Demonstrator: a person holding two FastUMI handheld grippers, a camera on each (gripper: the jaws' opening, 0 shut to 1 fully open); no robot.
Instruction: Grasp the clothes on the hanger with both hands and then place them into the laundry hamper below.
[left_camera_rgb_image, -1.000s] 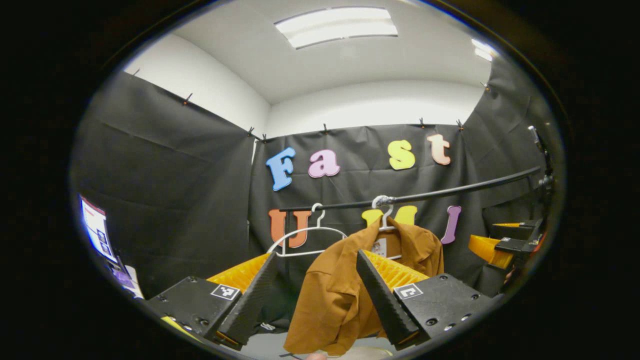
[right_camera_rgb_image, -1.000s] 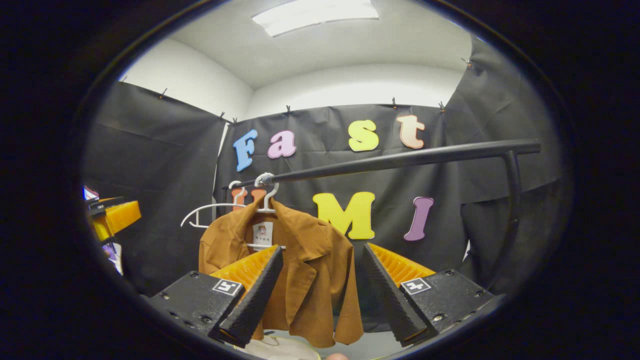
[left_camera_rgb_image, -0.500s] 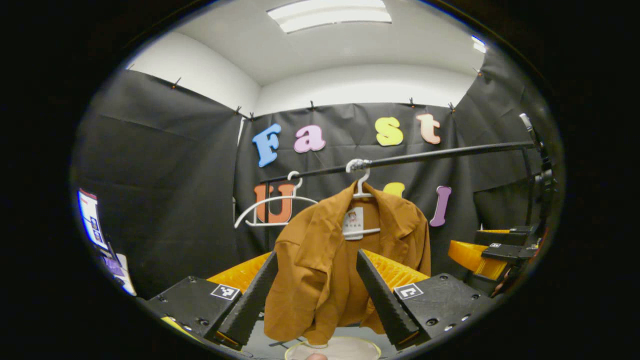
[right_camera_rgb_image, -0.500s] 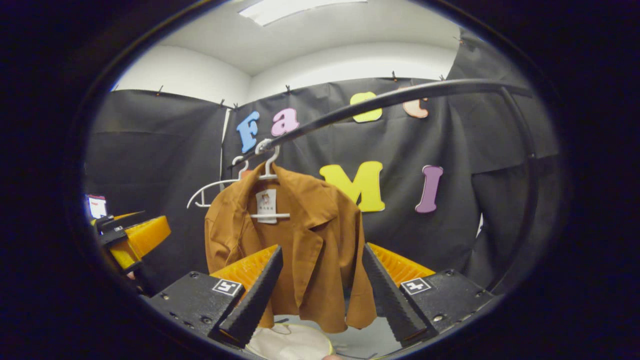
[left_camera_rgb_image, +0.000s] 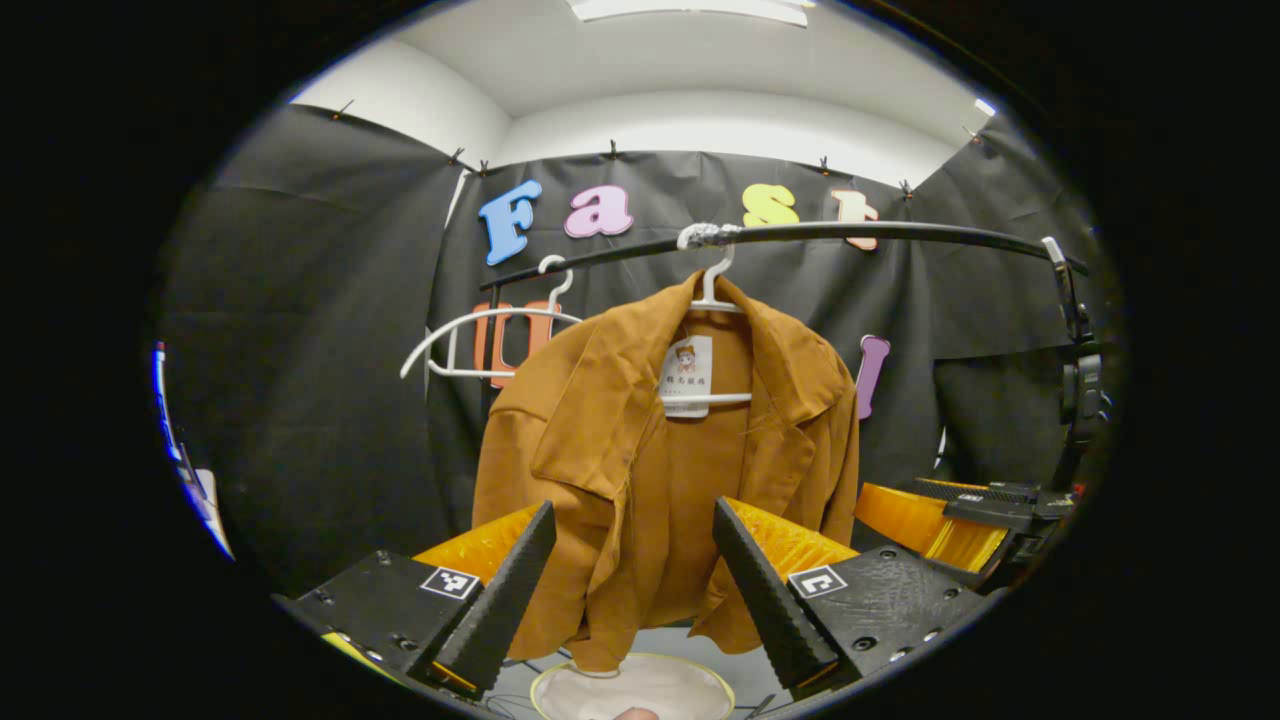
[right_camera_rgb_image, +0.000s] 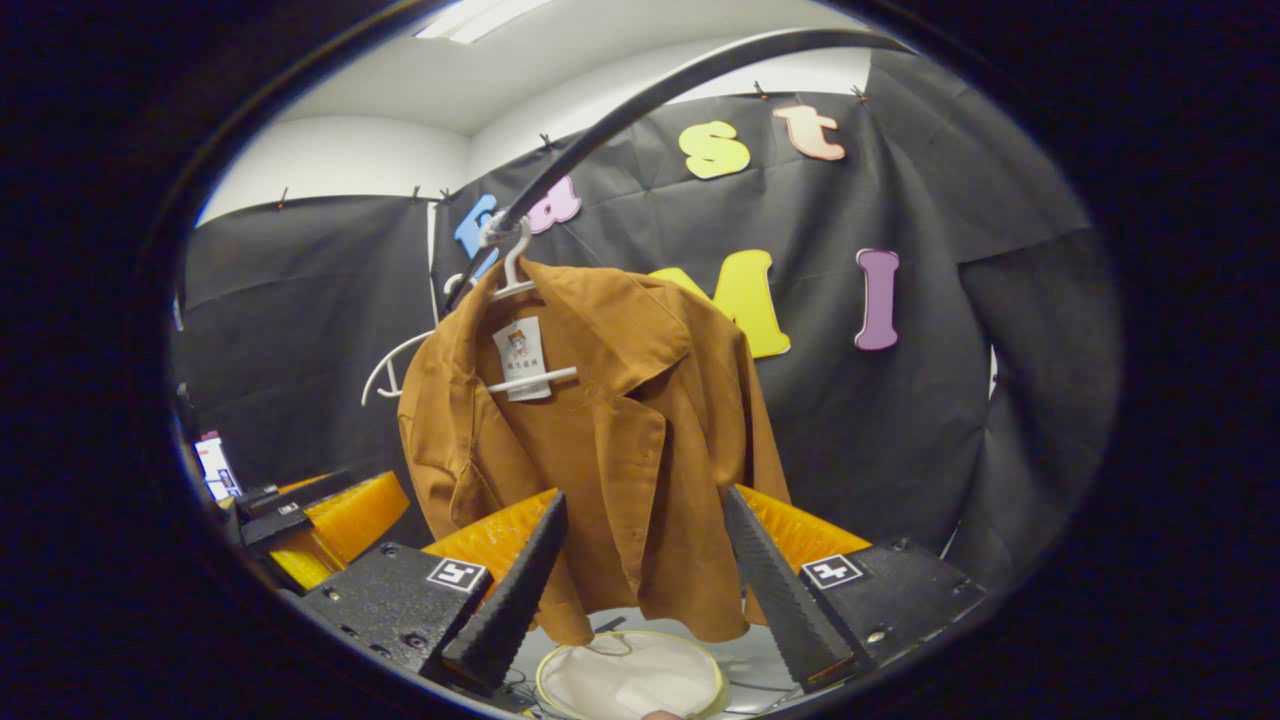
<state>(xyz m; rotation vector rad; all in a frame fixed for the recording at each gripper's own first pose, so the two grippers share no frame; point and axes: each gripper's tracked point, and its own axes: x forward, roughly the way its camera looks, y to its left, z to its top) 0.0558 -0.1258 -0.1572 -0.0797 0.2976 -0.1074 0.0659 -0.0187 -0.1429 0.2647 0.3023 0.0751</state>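
We're barely started: shirt (left_camera_rgb_image: 640, 480) hangs on its hanger (left_camera_rgb_image: 712, 300) right above the hamper (right_camera_rgb_image: 630, 675), both grippers' (left_camera_rgb_image: 632, 570) (right_camera_rgb_image: 642, 560) jaws wide open on nothing, so grabbing and dropping are left.

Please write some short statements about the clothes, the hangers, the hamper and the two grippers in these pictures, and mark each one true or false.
1. The brown shirt hangs on a white hanger on the black rail. True.
2. The left gripper is shut on the shirt. False: its jaws are open, and the shirt hangs beyond them.
3. A second white hanger on the rail is empty. True.
4. The laundry hamper stands above the shirt. False: it is below it.
5. The right gripper is open. True.
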